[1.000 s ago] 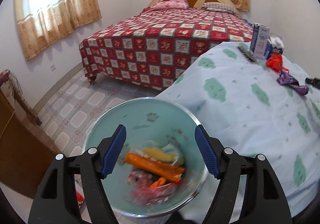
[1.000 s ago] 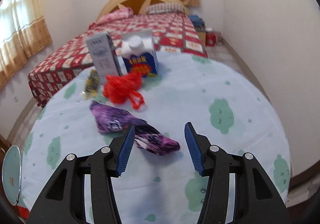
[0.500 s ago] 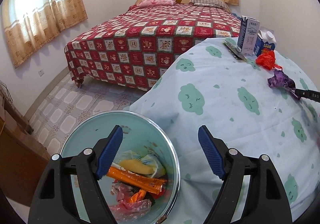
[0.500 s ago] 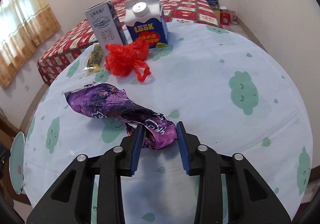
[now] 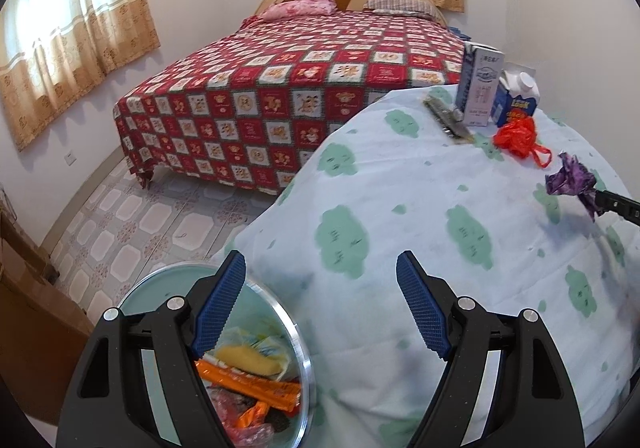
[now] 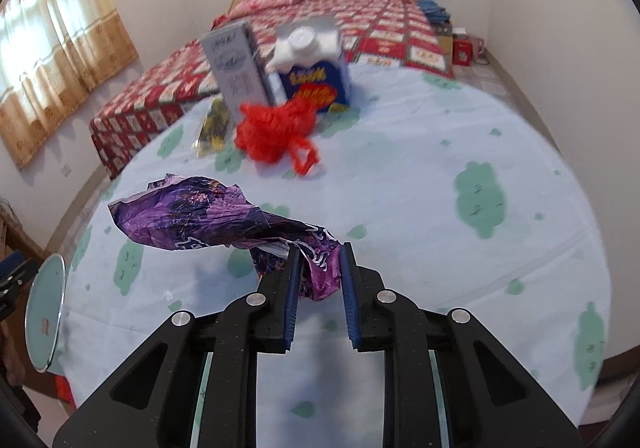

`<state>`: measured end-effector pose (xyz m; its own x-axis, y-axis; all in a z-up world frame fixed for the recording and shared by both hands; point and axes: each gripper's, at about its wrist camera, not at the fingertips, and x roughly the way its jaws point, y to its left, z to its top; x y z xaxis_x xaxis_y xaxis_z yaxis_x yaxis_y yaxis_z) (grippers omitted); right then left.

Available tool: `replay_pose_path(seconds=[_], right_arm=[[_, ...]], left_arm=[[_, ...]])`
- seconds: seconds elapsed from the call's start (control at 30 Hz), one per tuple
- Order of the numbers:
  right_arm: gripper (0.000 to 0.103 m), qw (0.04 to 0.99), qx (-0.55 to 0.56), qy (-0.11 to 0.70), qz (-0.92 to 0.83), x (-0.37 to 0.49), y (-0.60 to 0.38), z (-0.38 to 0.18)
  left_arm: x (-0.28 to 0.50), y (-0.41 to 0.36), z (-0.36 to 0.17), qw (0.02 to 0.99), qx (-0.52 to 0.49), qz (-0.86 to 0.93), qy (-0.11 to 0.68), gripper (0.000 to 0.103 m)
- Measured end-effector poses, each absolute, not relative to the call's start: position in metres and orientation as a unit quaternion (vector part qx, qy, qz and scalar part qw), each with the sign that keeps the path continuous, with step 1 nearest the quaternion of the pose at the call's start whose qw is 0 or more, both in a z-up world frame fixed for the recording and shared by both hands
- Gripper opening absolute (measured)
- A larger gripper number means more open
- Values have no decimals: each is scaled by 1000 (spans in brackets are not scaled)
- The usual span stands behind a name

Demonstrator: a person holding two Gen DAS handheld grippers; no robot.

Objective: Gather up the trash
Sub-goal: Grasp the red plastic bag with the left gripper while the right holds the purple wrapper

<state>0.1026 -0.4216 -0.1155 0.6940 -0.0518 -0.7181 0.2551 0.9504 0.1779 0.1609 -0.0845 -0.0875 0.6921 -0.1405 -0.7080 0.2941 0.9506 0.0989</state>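
Observation:
My right gripper is shut on one end of a crumpled purple wrapper and holds it just above the round table's cloud-print cloth. The wrapper also shows in the left wrist view at the far right. My left gripper is open and empty, over the table's near edge beside a teal trash bin that holds several wrappers. A red plastic bag, a grey carton, a blue and white carton and a dark foil wrapper sit at the table's far side.
A bed with a red patterned cover stands beyond the table. Tiled floor lies to the left. A brown wooden piece of furniture is at the lower left. The bin's rim shows at the left of the right wrist view.
My right gripper closed on the purple wrapper and lifted it off the cloth. My left gripper moved right, from over the bin to over the table's edge.

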Motion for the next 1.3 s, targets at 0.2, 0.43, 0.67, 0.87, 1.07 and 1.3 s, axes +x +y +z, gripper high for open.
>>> replay_pose_path(seconds=[0.2, 0.43, 0.67, 0.87, 1.07, 1.3], right_arm=[[20, 910, 124, 368, -146, 95, -463, -106], [20, 906, 131, 357, -185, 100, -512, -107], [21, 903, 118, 353, -216, 120, -550, -115], [21, 901, 114, 357, -218, 136, -570, -119], [21, 903, 112, 359, -208, 138, -570, -120], [21, 904, 101, 361, -206, 143, -565, -119]], left_arm=[[166, -142, -79, 910, 123, -153, 364, 77], [186, -225, -78, 900, 141, -194, 364, 77], [222, -310, -94, 889, 142, -215, 378, 76], [245, -356, -109, 883, 137, -224, 389, 76], [264, -370, -125, 872, 139, -228, 411, 50], [262, -368, -128, 865, 145, -245, 414, 15]])
